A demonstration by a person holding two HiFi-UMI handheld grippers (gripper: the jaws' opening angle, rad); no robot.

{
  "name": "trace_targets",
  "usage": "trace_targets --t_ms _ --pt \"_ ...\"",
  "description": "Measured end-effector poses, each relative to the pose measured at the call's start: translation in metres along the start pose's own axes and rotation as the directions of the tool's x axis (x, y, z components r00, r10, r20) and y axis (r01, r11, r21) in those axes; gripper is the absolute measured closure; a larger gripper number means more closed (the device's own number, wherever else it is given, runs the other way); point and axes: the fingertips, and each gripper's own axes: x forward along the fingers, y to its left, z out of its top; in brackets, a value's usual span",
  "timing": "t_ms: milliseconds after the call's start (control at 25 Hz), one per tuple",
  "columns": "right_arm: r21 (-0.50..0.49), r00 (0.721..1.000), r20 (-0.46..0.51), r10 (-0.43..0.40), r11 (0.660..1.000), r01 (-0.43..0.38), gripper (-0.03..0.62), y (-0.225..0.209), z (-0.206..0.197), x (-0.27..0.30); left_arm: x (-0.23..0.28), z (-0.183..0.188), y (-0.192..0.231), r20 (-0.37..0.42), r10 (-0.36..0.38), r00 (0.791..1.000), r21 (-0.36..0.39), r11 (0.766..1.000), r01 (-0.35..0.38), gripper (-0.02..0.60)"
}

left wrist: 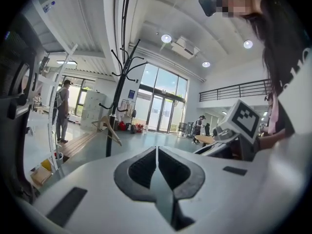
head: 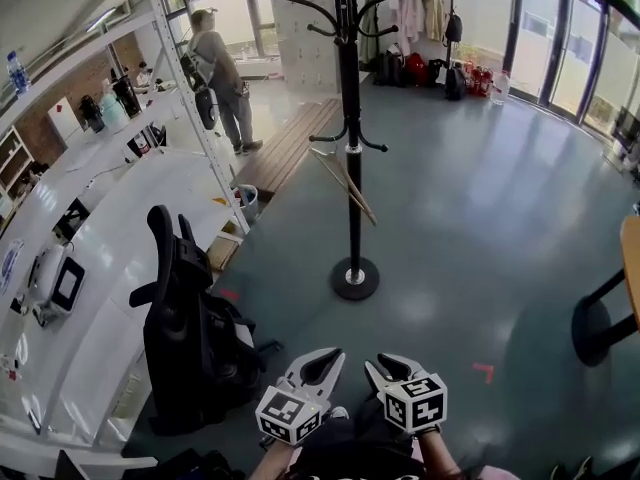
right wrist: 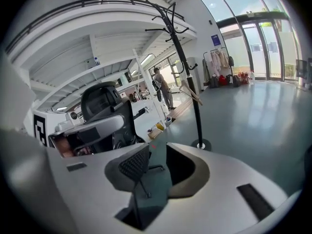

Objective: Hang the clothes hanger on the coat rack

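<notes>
**Floor** (head: pixel 480 228): grey and glossy, the largest surface in the head view. It carries everything listed below.

**Worktop** (head: pixel 110 218): long and white, along the left wall. It plays no part in the task.

**Coat rack** (head: pixel 352 118) (left wrist: pixel 116 106) (right wrist: pixel 189 87): a black pole on a round base, standing free mid-floor, with curved hooks at the top and a lower ring of hooks about halfway down.

**Office chair** (head: pixel 185 328) (right wrist: pixel 105 106): black, near the left tongs and well apart from the rack.

**Clothes hanger** (head: pixel 345 183) (left wrist: pixel 111 130) (right wrist: pixel 191 92): pale wood, hanging tilted beside the pole under the rack's lower hooks. Which hook holds it is too small to tell.

**Left tongs** (head: pixel 325 360) (left wrist: pixel 156 152): clenched, pads meeting with nothing between them. They are held low, close to the person's body.

**Right tongs** (head: pixel 383 368) (right wrist: pixel 157 152): released, with only floor showing through the gap. They are just beside the left pair and equally far from the rack.

**Step in hand**: judged from the layout, the hanger is already on the rack and neither pair of tongs carries anything, so the hanging itself looks done.

**Next move**: probably none beyond keeping clear of the rack. If the tilted hanger proves badly seated, fixing it would call for walking up to the pole and gripping the hanger's shoulder with the released right tongs.
</notes>
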Motion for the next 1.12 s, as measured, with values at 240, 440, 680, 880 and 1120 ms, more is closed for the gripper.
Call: trace_targets --t_ms 240,440,680,880,1120 --pt "-0.025 1.000 0.016 0.001 1.000 -0.001 0.477 -0.011 0.000 -0.031 0.005 0.008 -0.029 0.031 0.005 0.999 0.014 1.000 -0.006 0.581" --pt "-0.090 1.000 0.005 0.017 0.996 -0.016 0.477 -0.023 0.011 -0.052 0.011 0.028 -0.032 0.091 0.086 0.992 -0.005 0.996 -0.086 0.581" --pt "-0.126 1.000 -0.016 0.021 0.992 -0.023 0.485 -0.050 0.004 -0.081 0.029 0.019 -0.068 0.083 0.105 0.991 -0.029 0.994 -0.103 0.581" --pt "-0.136 0.999 -0.029 0.021 0.990 -0.025 0.491 -0.059 -0.003 -0.090 0.035 0.016 -0.087 0.070 0.093 0.993 -0.022 0.996 -0.092 0.581" --pt "-0.148 0.999 -0.029 0.035 0.988 -0.039 0.499 -0.062 -0.003 -0.092 0.038 0.019 -0.089 0.059 0.112 0.992 -0.005 0.994 -0.112 0.581"
